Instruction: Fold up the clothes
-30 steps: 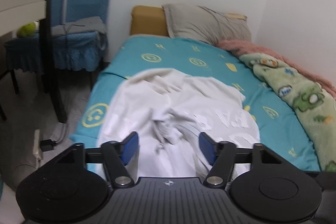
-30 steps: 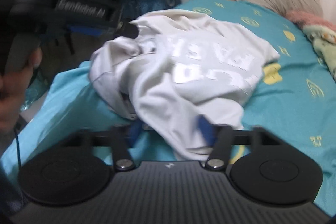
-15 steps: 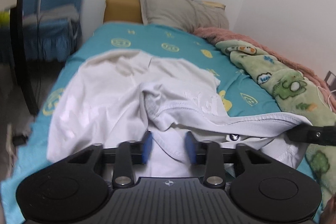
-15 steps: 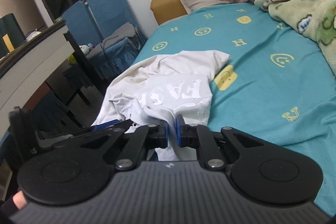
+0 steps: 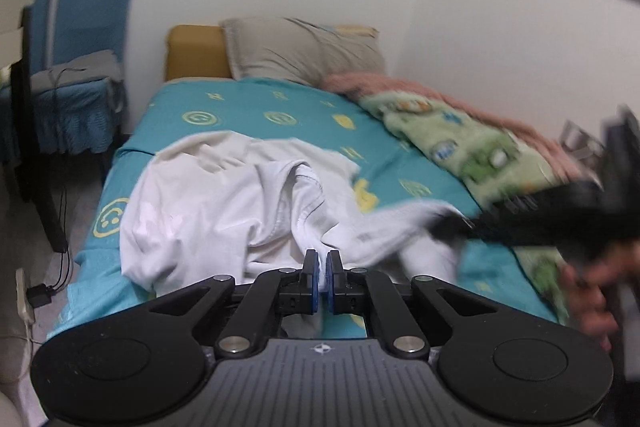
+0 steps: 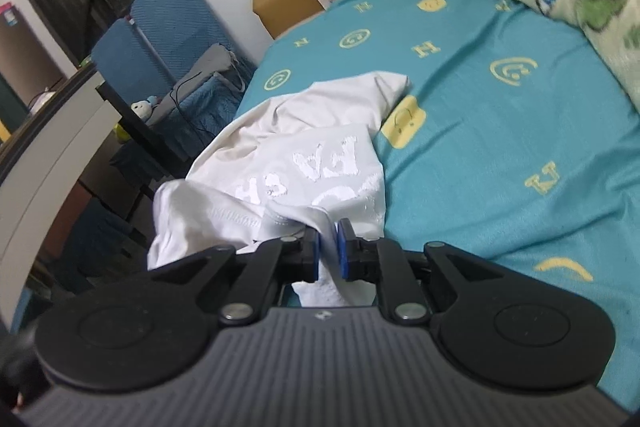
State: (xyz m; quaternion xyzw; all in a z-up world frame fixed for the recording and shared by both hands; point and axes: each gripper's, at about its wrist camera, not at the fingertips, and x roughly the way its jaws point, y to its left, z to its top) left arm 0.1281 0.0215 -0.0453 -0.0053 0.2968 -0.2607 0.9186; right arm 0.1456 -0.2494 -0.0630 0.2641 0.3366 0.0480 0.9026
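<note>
**A:** Left wrist view first. Why is the left gripper (image 5: 323,277) clenched so tight?

**B:** It has pinched an edge of the white T-shirt (image 5: 224,211), fabric bunched between its blue pads. The jaws have just been closing on it. I'd say it's an anchor, so the cloth can be pulled taut. The shirt lies crumpled on the near end of the bed (image 5: 280,107), spreading from 9 to 12 o'clock of the gripper.

**A:** And the dark blur at 3 o'clock?

**B:** The right gripper (image 5: 444,227), drawing a strip of the shirt out sideways; a hand (image 5: 592,291) shows below it.

**A:** Right wrist view, then.

**B:** The right gripper (image 6: 329,253) is grasping a fold of the T-shirt (image 6: 320,163), white cloth visibly between its pads. The printed lettering sits at 12 o'clock, the rest trails toward 10. Holding two separate spots lets the garment be spread flat before any fold; it's still rumpled.
</note>
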